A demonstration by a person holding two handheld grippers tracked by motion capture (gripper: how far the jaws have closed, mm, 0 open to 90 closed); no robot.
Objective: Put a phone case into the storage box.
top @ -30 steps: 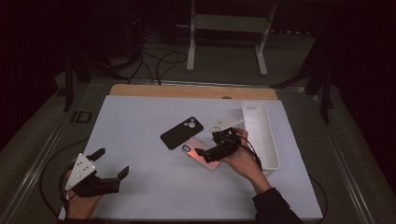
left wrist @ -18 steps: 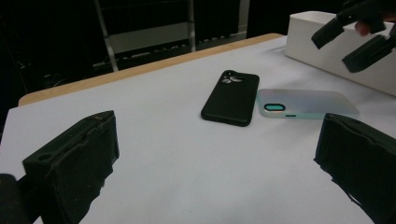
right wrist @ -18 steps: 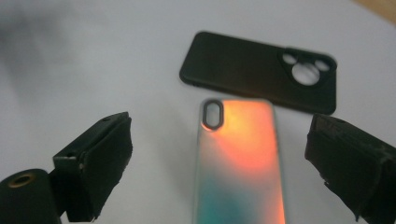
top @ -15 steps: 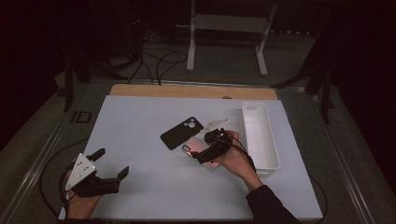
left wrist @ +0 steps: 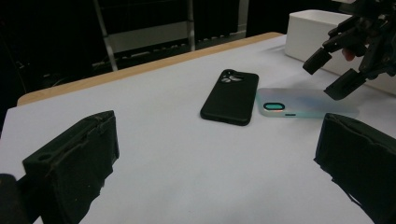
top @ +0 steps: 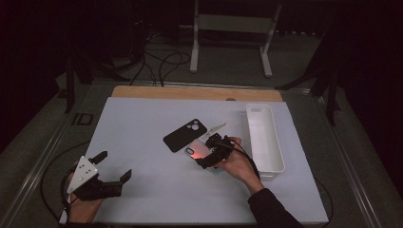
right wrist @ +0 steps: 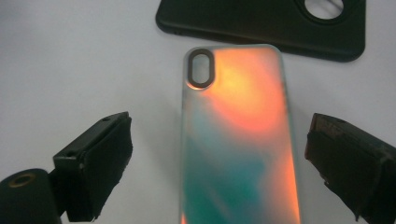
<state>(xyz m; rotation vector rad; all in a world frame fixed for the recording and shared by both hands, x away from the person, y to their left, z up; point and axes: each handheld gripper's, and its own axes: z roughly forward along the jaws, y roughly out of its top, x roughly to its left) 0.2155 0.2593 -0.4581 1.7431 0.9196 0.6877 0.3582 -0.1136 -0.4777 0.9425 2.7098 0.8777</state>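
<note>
High view: right gripper [top: 207, 153] hovers over the iridescent phone case [top: 196, 151] at table [top: 142, 128] centre, just beside the black case [top: 185, 135]; white bin [top: 264, 137] to the right. Left gripper [top: 110, 172] parked near-left, jaws wide.

Left gripper view: iridescent case lies flat, thin edge down. Likely risk: jaws skid on it and nudge the black case.

Right gripper view: jaws wide, straddling the case [right wrist: 240, 140]; glossy orange-to-teal finish, oval camera cutout.
</note>
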